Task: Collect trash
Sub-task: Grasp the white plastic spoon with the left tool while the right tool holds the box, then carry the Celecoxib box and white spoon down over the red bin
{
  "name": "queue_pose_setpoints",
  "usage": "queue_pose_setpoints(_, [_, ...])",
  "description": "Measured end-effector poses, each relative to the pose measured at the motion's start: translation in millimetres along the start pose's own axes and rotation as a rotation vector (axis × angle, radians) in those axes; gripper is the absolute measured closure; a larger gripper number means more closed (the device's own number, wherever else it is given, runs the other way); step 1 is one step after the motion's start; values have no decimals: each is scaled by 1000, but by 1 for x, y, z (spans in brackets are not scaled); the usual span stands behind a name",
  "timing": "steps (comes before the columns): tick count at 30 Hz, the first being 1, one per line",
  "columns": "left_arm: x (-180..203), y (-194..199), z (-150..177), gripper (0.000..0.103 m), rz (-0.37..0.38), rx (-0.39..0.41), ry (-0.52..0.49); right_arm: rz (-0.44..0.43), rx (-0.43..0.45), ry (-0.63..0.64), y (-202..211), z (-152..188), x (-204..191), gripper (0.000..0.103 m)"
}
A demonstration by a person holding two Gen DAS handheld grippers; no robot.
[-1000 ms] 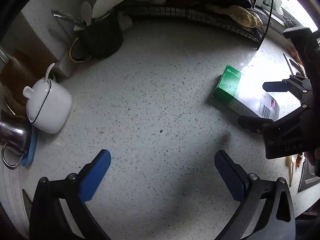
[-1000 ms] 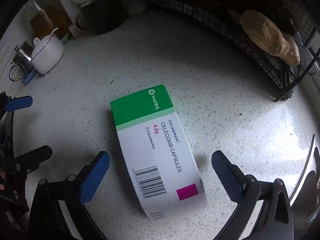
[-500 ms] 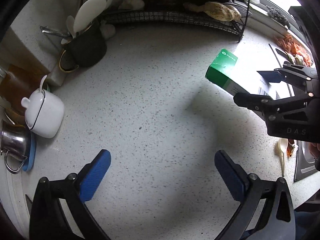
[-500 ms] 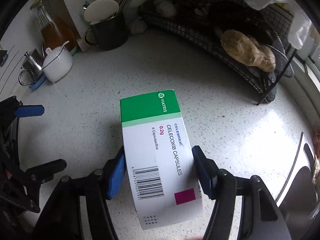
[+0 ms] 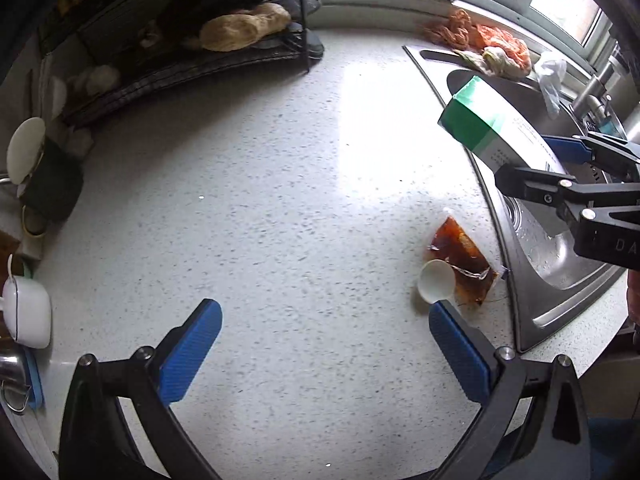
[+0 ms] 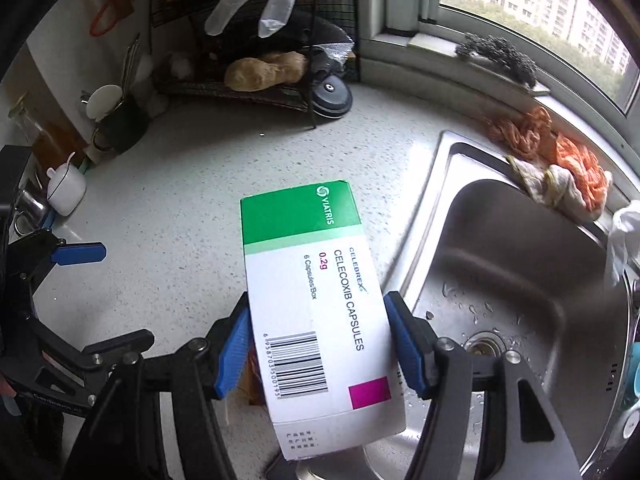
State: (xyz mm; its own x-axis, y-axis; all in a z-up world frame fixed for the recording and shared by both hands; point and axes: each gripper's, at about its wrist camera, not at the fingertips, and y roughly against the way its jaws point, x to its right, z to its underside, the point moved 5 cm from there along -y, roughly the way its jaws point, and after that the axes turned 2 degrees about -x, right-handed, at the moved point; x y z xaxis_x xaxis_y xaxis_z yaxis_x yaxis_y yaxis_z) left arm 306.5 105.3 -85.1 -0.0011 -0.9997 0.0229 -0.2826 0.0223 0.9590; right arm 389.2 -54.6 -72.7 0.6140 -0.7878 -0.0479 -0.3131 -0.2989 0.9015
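My right gripper point(image 6: 320, 344) is shut on a green and white medicine box point(image 6: 312, 292) and holds it in the air over the counter edge beside the sink. The box point(image 5: 492, 132) and the right gripper point(image 5: 556, 164) also show at the right of the left wrist view. My left gripper point(image 5: 324, 356) is open and empty above the speckled counter point(image 5: 260, 220). A brown sauce packet point(image 5: 464, 264) and a white plastic spoon point(image 5: 436, 286) lie on the counter just beyond its right finger.
A steel sink point(image 6: 520, 280) is at the right, with orange cloths point(image 6: 552, 156) on its far rim. A black wire rack point(image 5: 168, 52) holds food at the back. A dark utensil mug point(image 5: 48, 184) and a white sugar pot point(image 5: 28, 312) stand at the left.
My right gripper closed on the medicine box, lifted it off the counter and carried it right toward the sink. The left gripper's view swung right, bringing the sauce packet and spoon into sight.
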Motion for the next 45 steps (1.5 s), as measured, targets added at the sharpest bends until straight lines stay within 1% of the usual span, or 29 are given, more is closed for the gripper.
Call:
queue_pose_setpoints(4, [24, -19, -3, 0, 31, -35, -41, 25, -14, -66, 10, 23, 24, 42])
queue_pose_setpoints(8, [40, -28, -6, 0, 80, -58, -33, 32, -25, -102, 14, 36, 36, 42])
queue_pose_setpoints(14, [49, -44, -13, 0, 45, -85, -21, 36, -34, -114, 17, 45, 43, 42])
queue_pose_setpoints(18, [52, -51, -14, 1, 46, -88, -21, 36, -37, -119, 18, 46, 44, 42])
queue_pose_setpoints(20, [55, -53, -13, 8, 29, -91, -31, 34, -41, -119, 18, 47, 44, 42])
queue_pose_setpoints(21, [57, -55, -12, 19, 29, -101, -37, 35, -42, -114, 19, 49, 44, 42])
queue_pose_setpoints(23, [62, -55, -10, 21, 5, -99, -61, 36, -47, -106, 19, 51, 44, 42])
queue_pose_setpoints(24, [64, -54, -9, 25, 12, -97, -69, 33, -50, -107, 19, 52, 44, 42])
queue_pose_setpoints(25, [66, -52, -8, 33, 14, -93, -82, 33, -51, -107, 20, 53, 44, 42])
queue_pose_setpoints(26, [69, -50, -6, 38, 19, -88, -90, 31, -51, -108, 21, 55, 44, 42])
queue_pose_setpoints(28, [70, -44, -2, 68, 24, -78, -92, 24, -49, -107, 23, 56, 43, 42])
queue_pose_setpoints(29, [71, -42, 0, 78, 28, -77, -90, 21, -48, -103, 24, 57, 42, 42])
queue_pose_setpoints(30, [72, -41, 0, 93, 39, -80, -81, 19, -47, -99, 25, 58, 41, 42])
queue_pose_setpoints(33, [70, -40, 4, 93, 70, -87, -56, 14, -53, -87, 28, 66, 38, 42])
queue_pose_setpoints(35, [68, -36, 11, 93, 54, -80, -65, 14, -57, -86, 31, 73, 38, 42])
queue_pose_setpoints(40, [85, -25, 19, 93, 55, -50, -82, 9, -51, -96, 42, 91, 39, 42])
queue_pose_setpoints(45, [110, -10, 34, 93, 60, -27, -92, -2, -31, -77, 60, 113, 34, 42])
